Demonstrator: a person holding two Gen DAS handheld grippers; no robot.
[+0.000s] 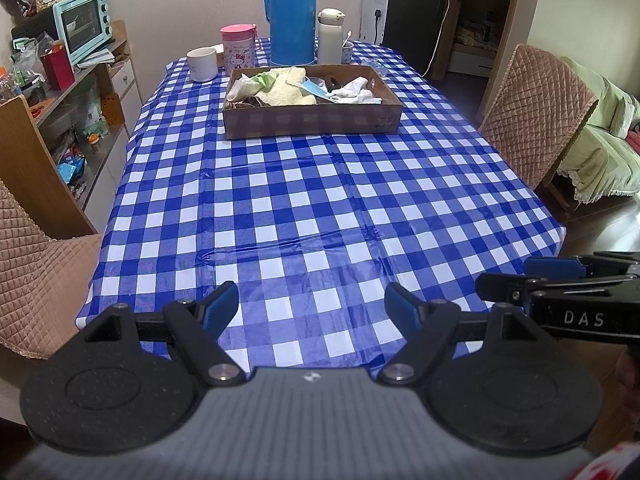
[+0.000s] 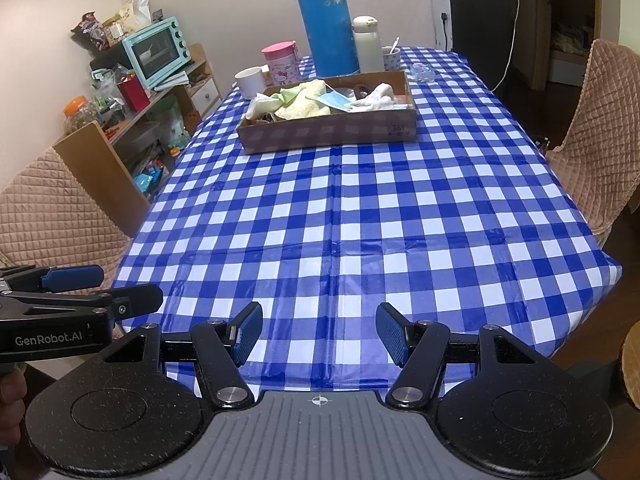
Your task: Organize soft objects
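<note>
A shallow cardboard box [image 1: 312,120] [image 2: 328,134] stands far down the blue checked table. It holds soft things: a cream towel [image 1: 286,90] [image 2: 306,102], a blue face mask [image 1: 316,90] [image 2: 336,101], white cloth [image 1: 356,90] [image 2: 380,94], and pale green cloth [image 1: 264,79] [image 2: 290,94]. My left gripper [image 1: 312,306] is open and empty over the table's near edge. My right gripper [image 2: 319,330] is open and empty beside it; it also shows in the left wrist view [image 1: 528,276], and the left gripper shows in the right wrist view [image 2: 104,284].
Behind the box stand a blue thermos [image 1: 290,12] [image 2: 328,20], a white flask [image 1: 331,36], a pink Hello Kitty jar [image 1: 238,50] and a white mug [image 1: 202,64]. Quilted chairs [image 1: 532,112] [image 2: 52,208] flank the table. A cluttered shelf [image 1: 76,80] with a teal oven is at left.
</note>
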